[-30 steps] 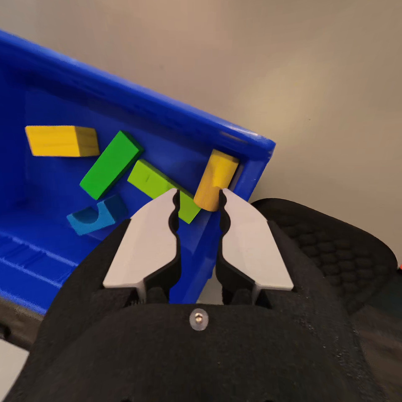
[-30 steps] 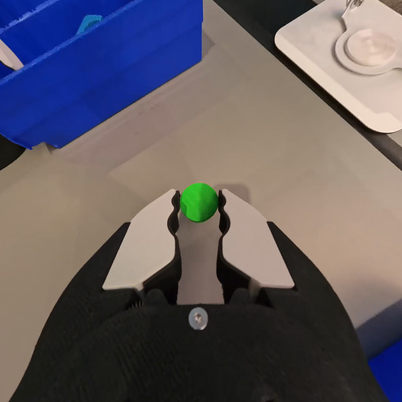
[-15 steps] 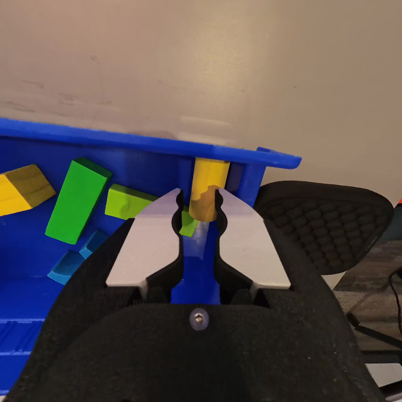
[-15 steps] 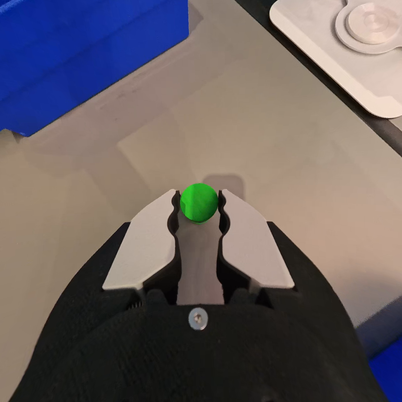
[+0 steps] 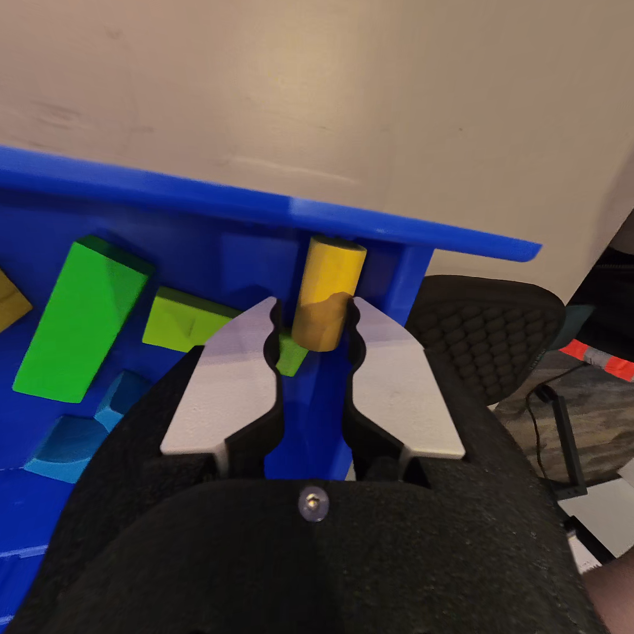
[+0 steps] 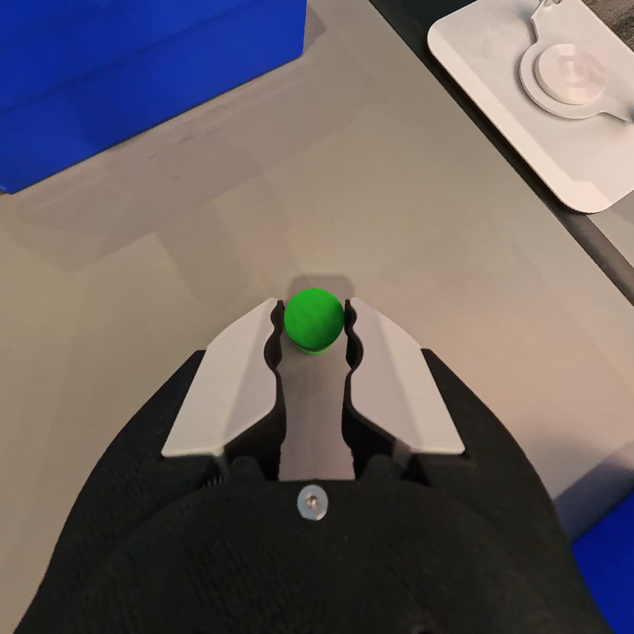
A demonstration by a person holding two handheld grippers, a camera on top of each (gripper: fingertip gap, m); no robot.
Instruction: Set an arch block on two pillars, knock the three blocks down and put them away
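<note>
Two cylindrical wooden blocks serve as the pillars at this stage. The green cylindrical wooden block [image 6: 314, 322] stands upright on the grey table surface [image 6: 429, 260], seen end-on, and sits between the tips of the right gripper [image 6: 314, 320]; the jaws are closed to its width and appear to grip it, although contact on the right side is hard to confirm. The yellow cylindrical wooden block [image 5: 326, 295] lies inside the blue plastic storage bin [image 5: 308, 212], leaning in the corner near the bin's far wall. The left gripper [image 5: 313, 320] has its jaws part-closed around the lower end of this block; whether they press on it firmly cannot be determined. The blue wooden arch block [image 5: 75, 442] lies on the bin floor to the left, near a dark green rectangular block [image 5: 79, 319], a light green rectangular block [image 5: 185, 324] and part of a yellow block [image 5: 10, 302]. Outside the bin, a black mesh chair back [image 5: 480, 336] and a white flat base plate [image 6: 535, 113] are visible. Judged progress: early. One pillar is placed or being placed, the second is not yet out of the bin, and the arch placement, knock-down and storage remain.
</note>
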